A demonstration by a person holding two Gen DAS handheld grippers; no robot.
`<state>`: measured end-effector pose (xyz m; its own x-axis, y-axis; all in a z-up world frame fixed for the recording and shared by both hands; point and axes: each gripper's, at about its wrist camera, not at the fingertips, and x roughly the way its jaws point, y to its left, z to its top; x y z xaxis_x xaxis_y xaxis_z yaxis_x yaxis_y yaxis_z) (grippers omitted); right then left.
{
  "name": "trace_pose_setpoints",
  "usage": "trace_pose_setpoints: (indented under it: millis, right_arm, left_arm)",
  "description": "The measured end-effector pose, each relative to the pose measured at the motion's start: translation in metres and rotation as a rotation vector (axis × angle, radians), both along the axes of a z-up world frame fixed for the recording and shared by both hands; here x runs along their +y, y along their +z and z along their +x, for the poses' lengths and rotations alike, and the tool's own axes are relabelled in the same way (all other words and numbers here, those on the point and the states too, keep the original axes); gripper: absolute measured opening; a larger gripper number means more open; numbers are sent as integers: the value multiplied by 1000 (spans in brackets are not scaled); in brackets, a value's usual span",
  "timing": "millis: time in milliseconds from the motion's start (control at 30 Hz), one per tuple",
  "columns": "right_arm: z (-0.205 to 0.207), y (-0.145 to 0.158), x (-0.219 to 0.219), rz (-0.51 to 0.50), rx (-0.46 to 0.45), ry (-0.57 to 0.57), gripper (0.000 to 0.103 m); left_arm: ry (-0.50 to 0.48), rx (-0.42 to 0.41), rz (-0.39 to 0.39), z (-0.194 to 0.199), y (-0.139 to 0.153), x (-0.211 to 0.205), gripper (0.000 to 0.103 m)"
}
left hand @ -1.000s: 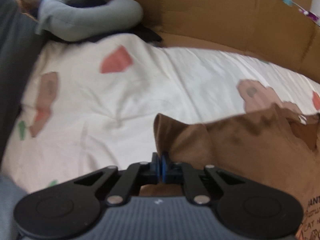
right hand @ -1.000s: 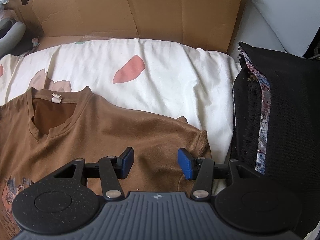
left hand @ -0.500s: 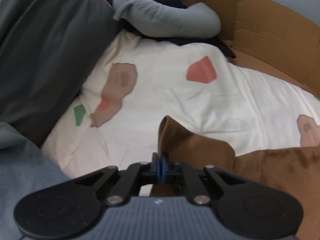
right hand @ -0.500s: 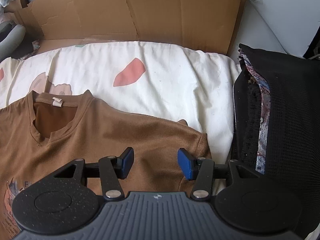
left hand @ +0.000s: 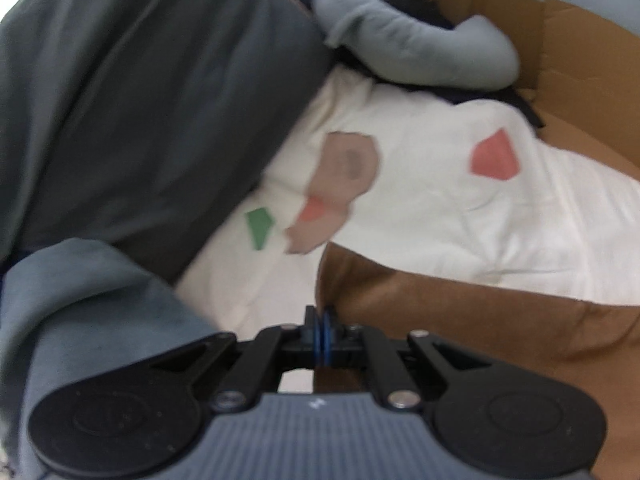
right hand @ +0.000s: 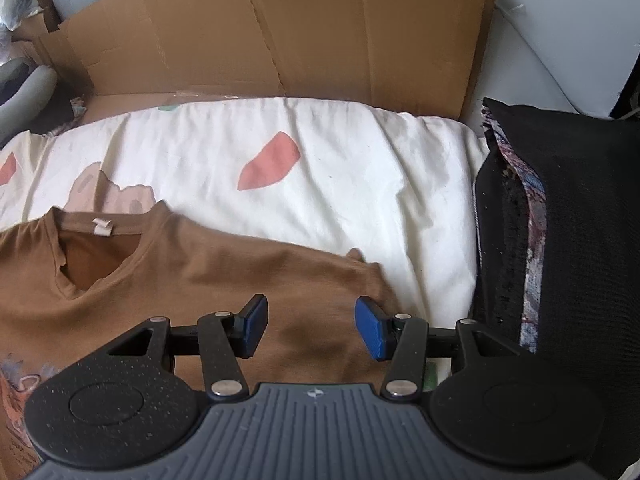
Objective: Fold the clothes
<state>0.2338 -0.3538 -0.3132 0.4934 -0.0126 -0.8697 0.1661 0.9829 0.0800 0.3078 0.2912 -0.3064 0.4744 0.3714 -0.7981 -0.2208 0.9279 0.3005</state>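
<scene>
Grey fabric [left hand: 132, 112] fills the left side of the left wrist view, dark and draped, with a paler blue-grey fold [left hand: 80, 300] below it. Right of that lies a white sheet [left hand: 440, 208] printed with a green patch, a pinkish-brown blotch and a red shape. A grey padded roll [left hand: 412, 56] curves across the top of the sheet, and cardboard [left hand: 580, 72] stands behind it at the right edge. The left hand-held gripper [left hand: 322, 334] is pinched tight on an edge of the brown T-shirt [left hand: 460, 316], whose cloth rises in a peak just above the blue pads and spreads away to the right over the sheet.

From the right wrist camera, the same brown T-shirt [right hand: 192, 280] lies flat on the sheet [right hand: 340, 184], collar and white neck label to the left, a short sleeve ending near the middle. The right hand-held gripper [right hand: 311, 326] hangs above that sleeve area with its blue pads parted at a medium gap and nothing between them. A flattened cardboard sheet [right hand: 280, 28] stands behind the bed, and a black mesh item [right hand: 568, 248] with a patterned strip sits at the far right.
</scene>
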Motion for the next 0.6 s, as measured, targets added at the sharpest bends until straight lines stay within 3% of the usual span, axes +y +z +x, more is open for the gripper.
trace_pose_setpoints:
  millis: [267,500,533,567,600]
  right_arm:
    - [4,4,-1,-16,-6,-8,56]
    - [2,-2,-11,-35,11,-44,56]
    - [2,-3,-12,-36,12,-48,56]
    - [2,-4,-13,-35,10,-54,56]
    - [3,-3,-16,-28,8,-64,56]
  left_arm:
    - [92,41,75,4,-1,43,3]
    - [74,143,25,-5,-26,53,13]
    - [64,138,22,-7,-25,52,22]
    - [54,133,19,-10,-23,51,38]
    - [43,123,18,-13,-21,49,45]
